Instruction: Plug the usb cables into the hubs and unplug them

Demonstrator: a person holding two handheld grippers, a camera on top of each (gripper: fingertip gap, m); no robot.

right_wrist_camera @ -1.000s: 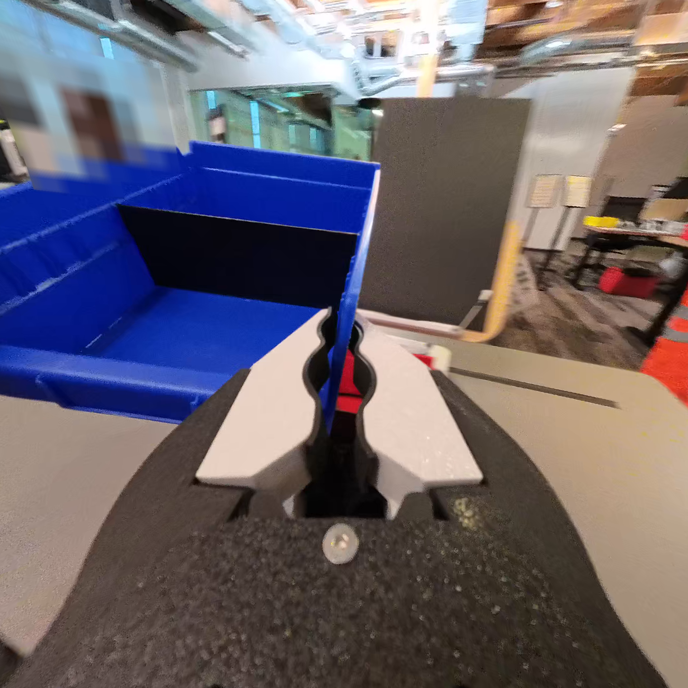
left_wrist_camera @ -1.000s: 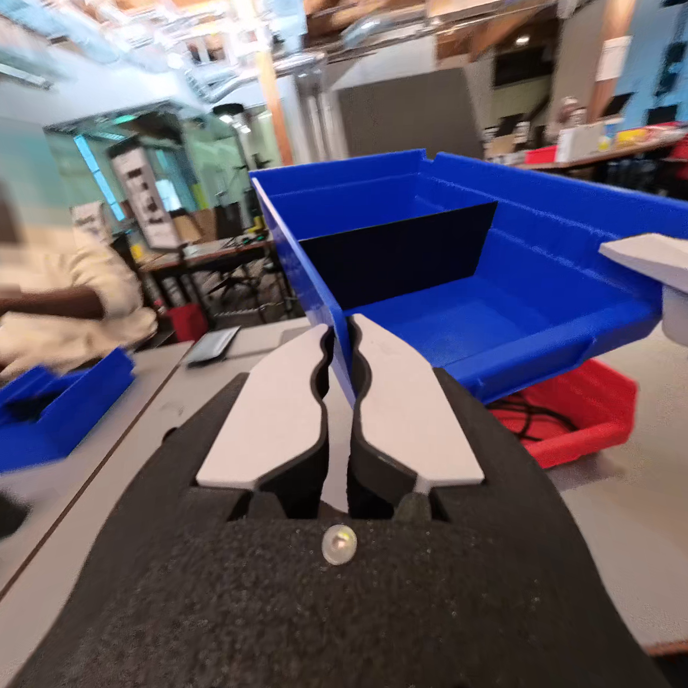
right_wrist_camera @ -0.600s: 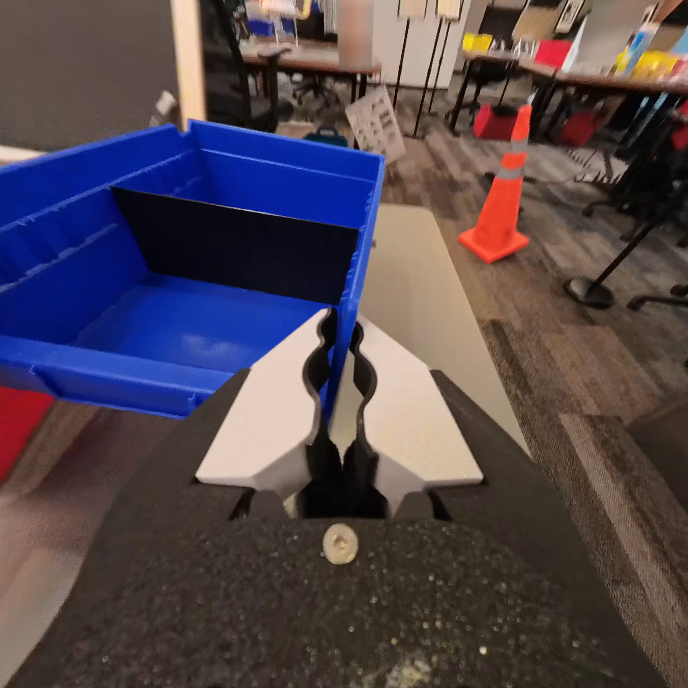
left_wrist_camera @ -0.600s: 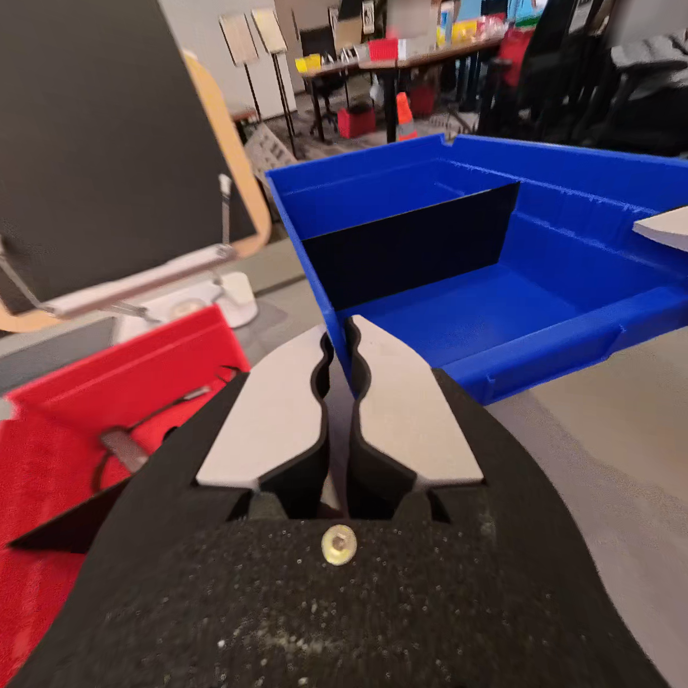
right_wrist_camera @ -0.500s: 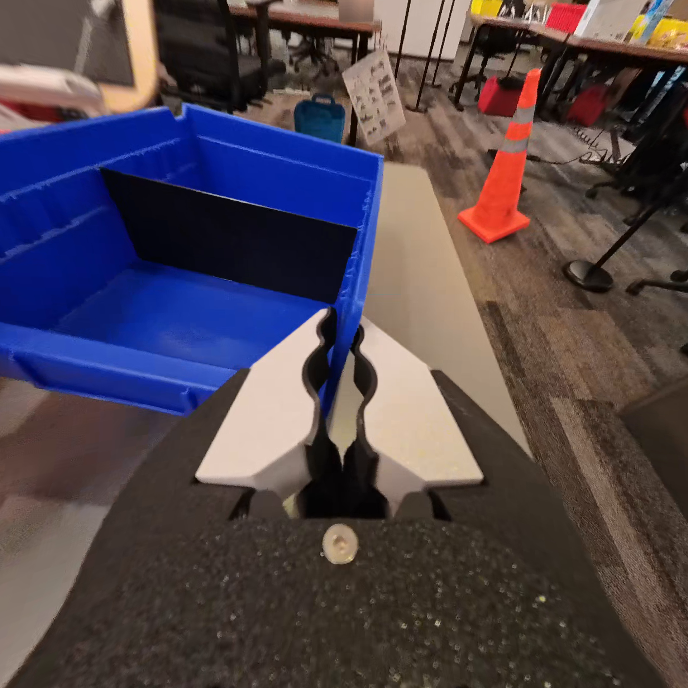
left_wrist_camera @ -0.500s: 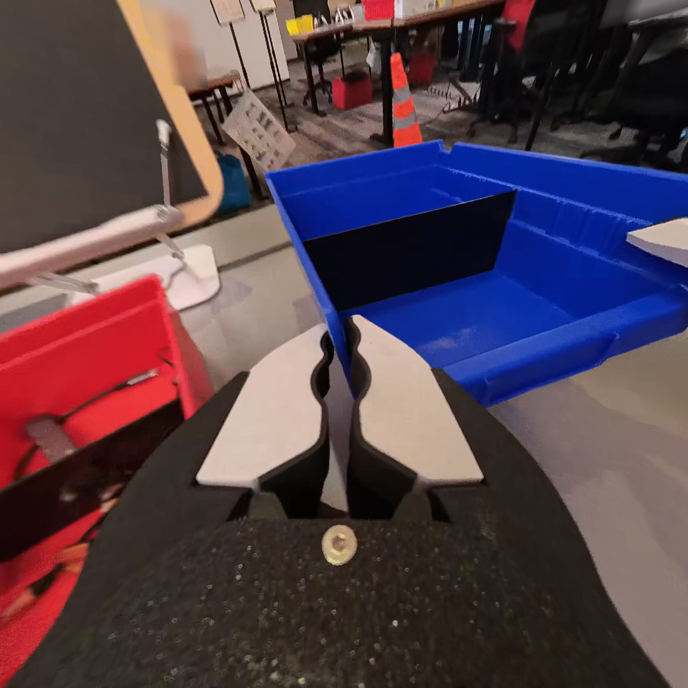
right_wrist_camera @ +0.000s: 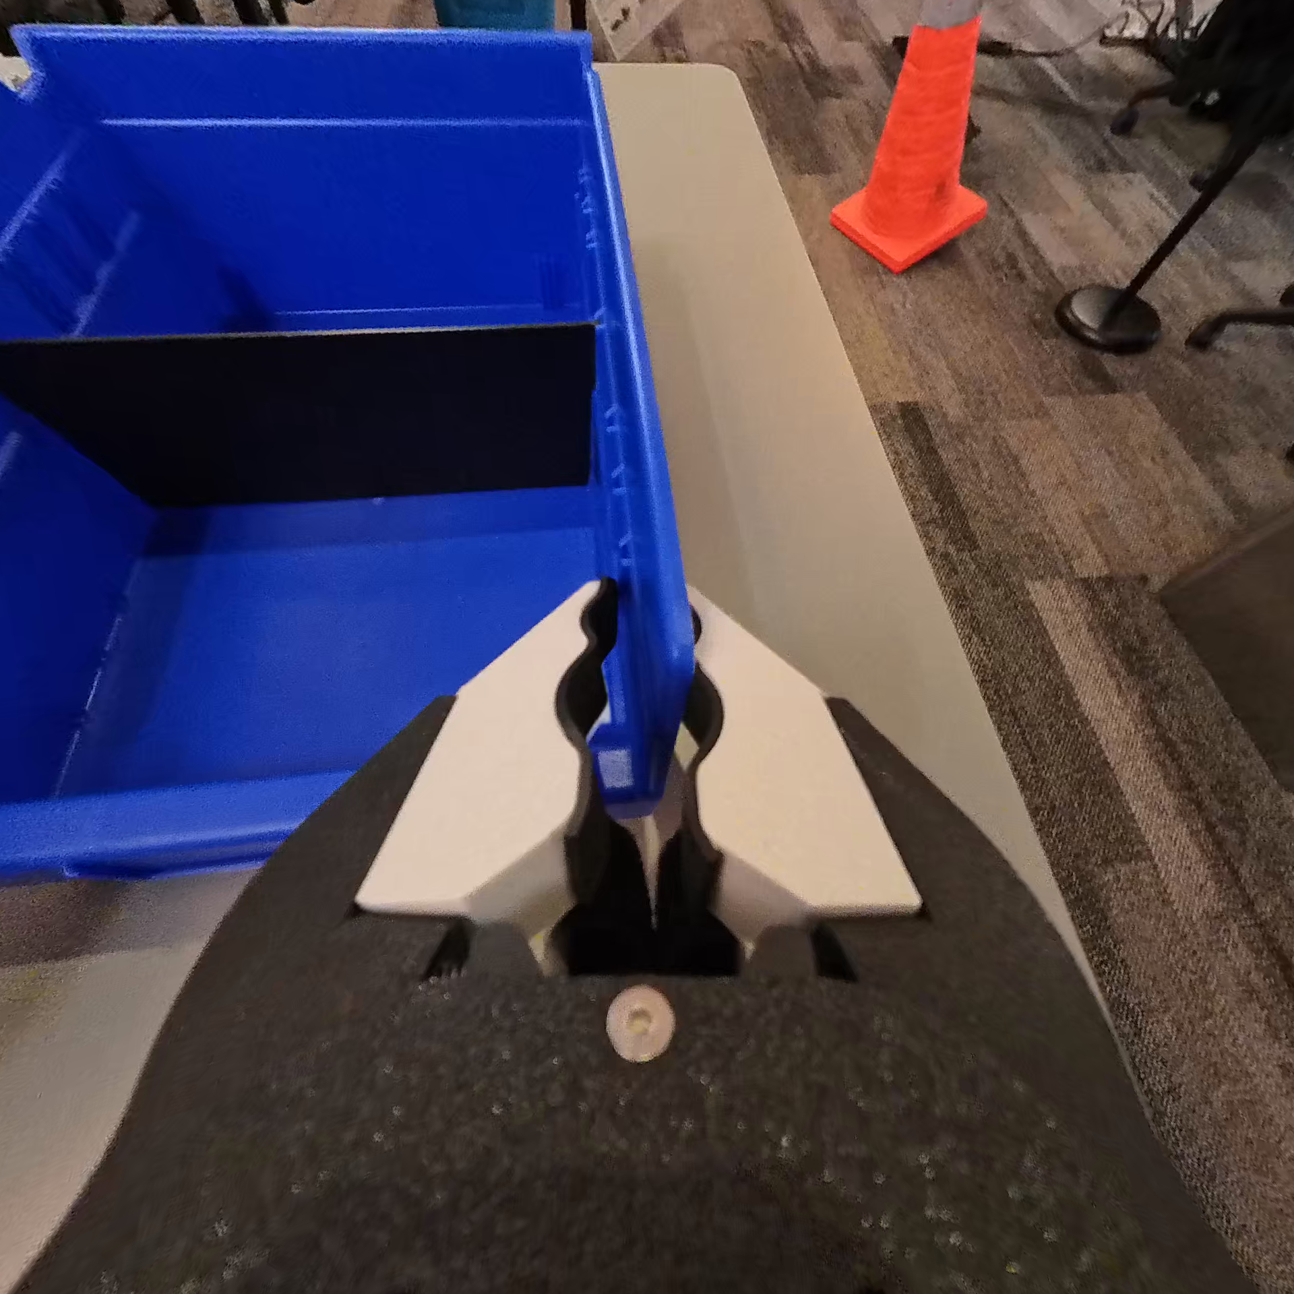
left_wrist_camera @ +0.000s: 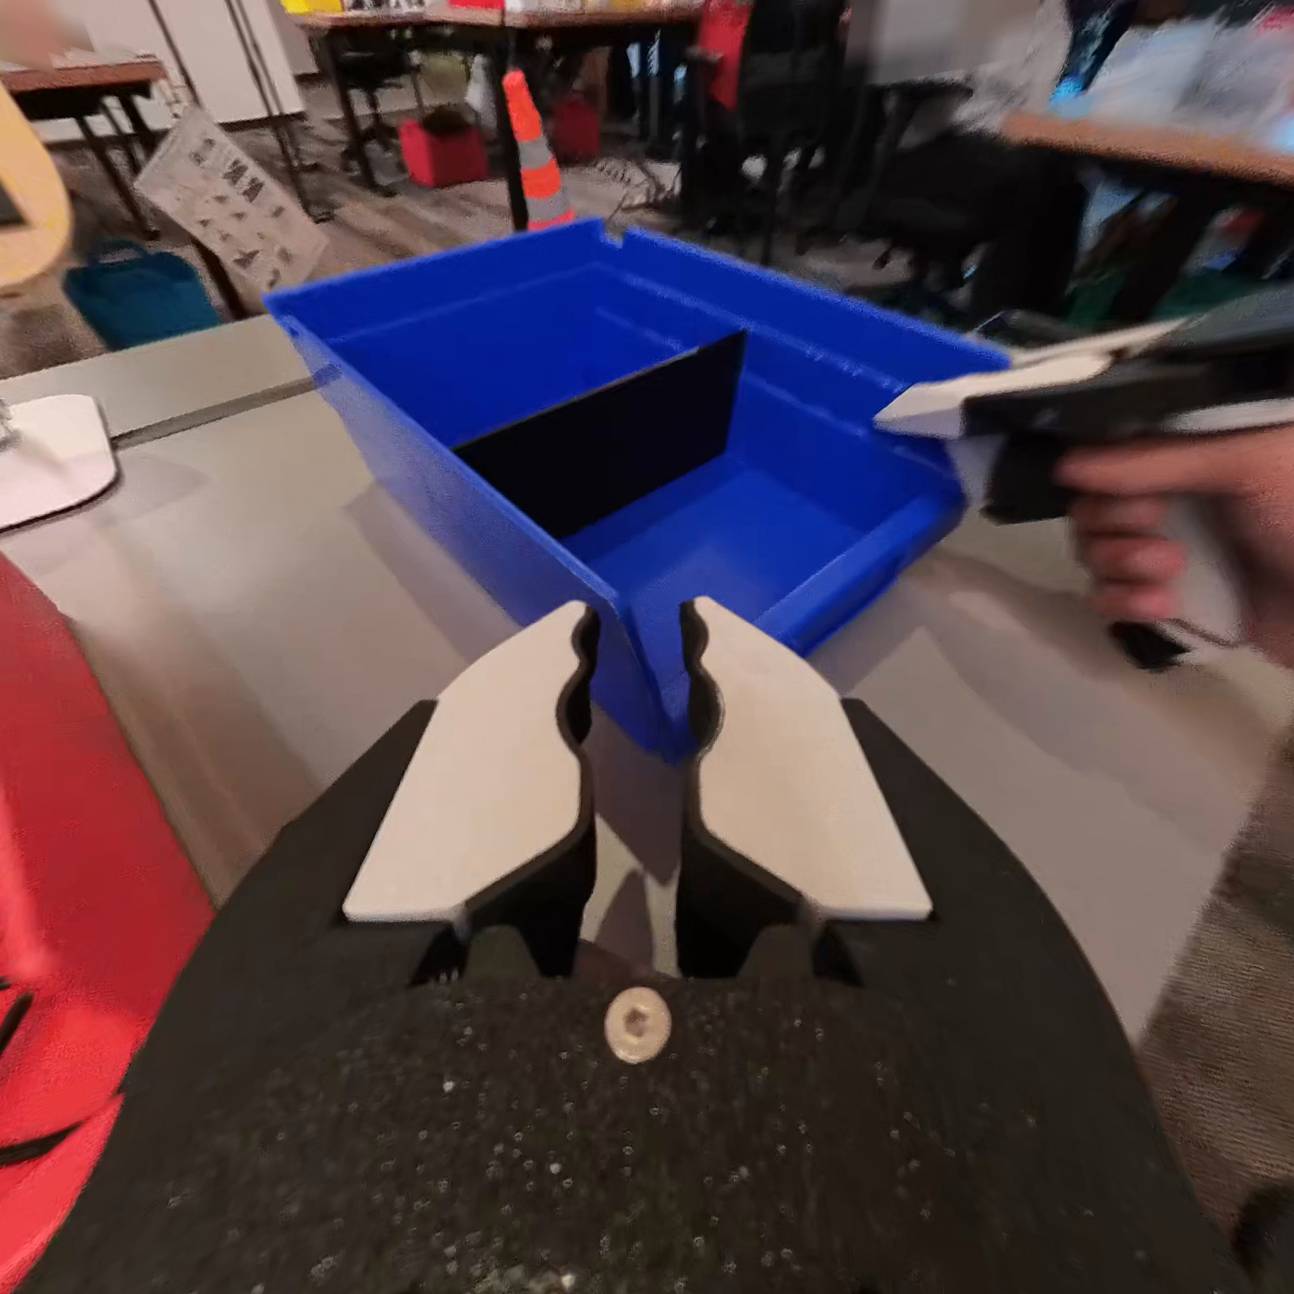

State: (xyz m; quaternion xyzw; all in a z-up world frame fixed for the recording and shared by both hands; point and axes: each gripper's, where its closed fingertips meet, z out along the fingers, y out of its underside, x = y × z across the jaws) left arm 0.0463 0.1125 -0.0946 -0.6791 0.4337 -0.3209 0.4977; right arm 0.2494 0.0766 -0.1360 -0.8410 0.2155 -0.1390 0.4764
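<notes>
A bin was set on the bench, split crosswise by a divider. A cone stood on the floor beyond the bench's right edge.

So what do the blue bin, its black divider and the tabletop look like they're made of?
Blue bin: looks like molded plastic, semi-gloss, with ribbed walls and a rolled rim that catches soft highlights. Black divider: a thin flat sheet, matte, probably plastic, though card cannot be ruled out. Tabletop: smooth grey-beige surface with a dull sheen, likely laminate.
</notes>
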